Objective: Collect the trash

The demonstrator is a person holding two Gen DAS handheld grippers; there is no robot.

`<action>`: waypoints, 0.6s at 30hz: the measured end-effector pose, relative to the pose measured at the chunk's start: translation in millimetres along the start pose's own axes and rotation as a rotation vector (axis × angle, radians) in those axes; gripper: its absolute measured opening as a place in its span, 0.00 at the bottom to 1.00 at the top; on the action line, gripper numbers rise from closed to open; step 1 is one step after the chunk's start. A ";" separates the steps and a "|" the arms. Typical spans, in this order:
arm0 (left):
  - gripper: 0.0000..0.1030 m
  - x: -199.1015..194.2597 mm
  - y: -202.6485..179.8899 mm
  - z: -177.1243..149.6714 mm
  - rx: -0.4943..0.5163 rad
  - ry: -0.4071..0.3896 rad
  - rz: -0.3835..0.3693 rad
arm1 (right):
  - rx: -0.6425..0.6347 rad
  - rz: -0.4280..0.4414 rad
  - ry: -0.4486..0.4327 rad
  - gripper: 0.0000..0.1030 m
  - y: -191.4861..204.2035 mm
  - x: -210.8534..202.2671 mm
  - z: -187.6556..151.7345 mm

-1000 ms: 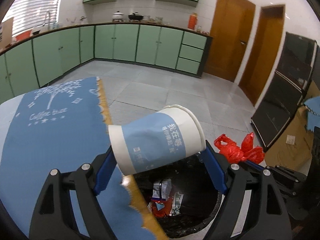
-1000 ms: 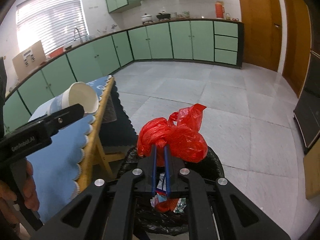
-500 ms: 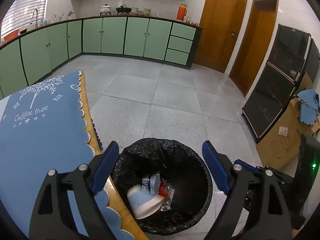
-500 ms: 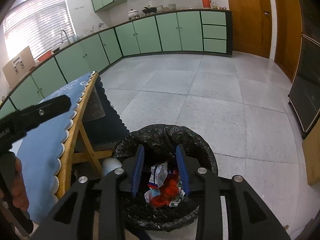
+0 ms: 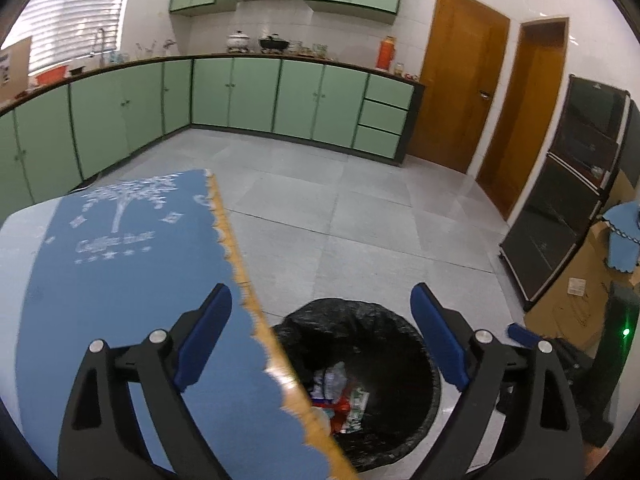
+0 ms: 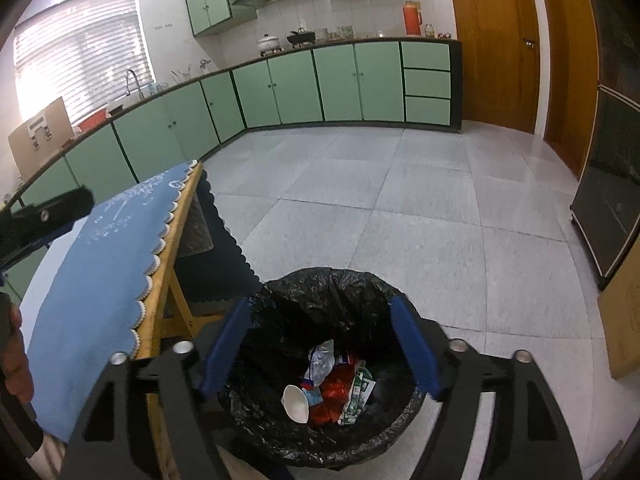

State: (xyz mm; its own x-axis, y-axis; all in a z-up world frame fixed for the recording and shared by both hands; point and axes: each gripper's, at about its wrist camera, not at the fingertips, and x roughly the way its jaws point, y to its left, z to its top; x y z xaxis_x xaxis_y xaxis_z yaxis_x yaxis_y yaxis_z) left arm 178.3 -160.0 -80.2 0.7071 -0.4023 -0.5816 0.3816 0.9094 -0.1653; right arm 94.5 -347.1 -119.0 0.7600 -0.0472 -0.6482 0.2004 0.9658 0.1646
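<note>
Trouble first, from the left wrist view: the left gripper (image 5: 320, 344) hangs above the table (image 5: 240, 264) edge and the bin (image 5: 416, 344), blue fingers (image 5: 206, 332) spread wide with nothing between them, the jaws having just been opening. The near finger sits over the blue cloth (image 5: 120, 280), so a careless sweep down could, I reckon, snag the scalloped hem and drag the cloth. The bin stands close against the table edge, which hides part of its mouth from here; a knock from either tool might tip it. Inside, only wrappers (image 5: 344, 392) and a sliver of white show, so the cup's lie can't be told from this side.

Over to the right wrist view: the right gripper (image 6: 320, 344) hovers above the bin (image 6: 280, 304), jaws having just been opening, now released and empty, framing the black liner. The cup (image 6: 295, 402) lies well down in the bin on its side, mouth towards the camera and slightly left, its long axis running roughly back to the right into the heap. It rests against the red bag (image 6: 334, 392) and a green-white carton (image 6: 356, 394). The liner's rim looks loose and crumpled; a finger dipping low could catch it and pull it inward. At far left, the other tool (image 6: 44, 216) and a hand (image 6: 16, 360) sit by the cloth (image 6: 100, 272).
</note>
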 end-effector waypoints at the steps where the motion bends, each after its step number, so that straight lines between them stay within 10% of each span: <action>1: 0.87 -4.3 5.0 0.2 -0.009 -0.003 0.012 | -0.002 0.003 -0.007 0.80 2.7 -2.9 0.7; 18: 0.92 -109.6 39.2 -20.4 -0.071 -0.061 0.185 | -0.071 0.118 -0.077 0.94 73.3 -79.1 17.2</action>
State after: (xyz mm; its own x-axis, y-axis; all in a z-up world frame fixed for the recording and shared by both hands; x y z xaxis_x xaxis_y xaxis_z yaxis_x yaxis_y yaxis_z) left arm 103.6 -78.2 -39.2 0.7966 -0.2313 -0.5585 0.2002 0.9727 -0.1173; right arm 59.7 -277.0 -42.9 0.8213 0.0511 -0.5682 0.0643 0.9813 0.1812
